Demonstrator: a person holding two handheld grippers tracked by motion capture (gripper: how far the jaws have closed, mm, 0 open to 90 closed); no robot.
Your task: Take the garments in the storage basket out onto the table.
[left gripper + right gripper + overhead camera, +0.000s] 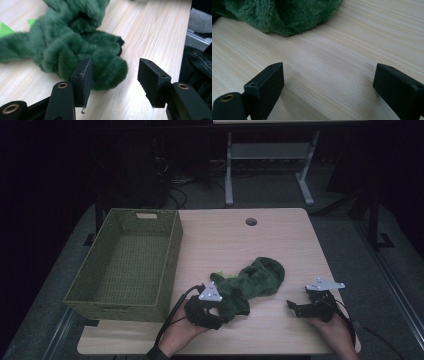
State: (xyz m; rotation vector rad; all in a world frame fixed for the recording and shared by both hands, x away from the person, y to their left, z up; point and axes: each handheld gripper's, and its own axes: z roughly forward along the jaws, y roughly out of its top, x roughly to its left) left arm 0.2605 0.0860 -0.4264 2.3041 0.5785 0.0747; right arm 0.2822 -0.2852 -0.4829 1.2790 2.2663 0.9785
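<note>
The green plush cloth (252, 282) lies mid-tabletop toward the near edge — left gripper (113, 77) spread at its near end, pinching nothing; right gripper (328, 85) spread over bare wood by the near right corner.

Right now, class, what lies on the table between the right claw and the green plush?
Nothing: bare wood separates the right claw from the plush, as its own gripper view and the high view show.
</note>
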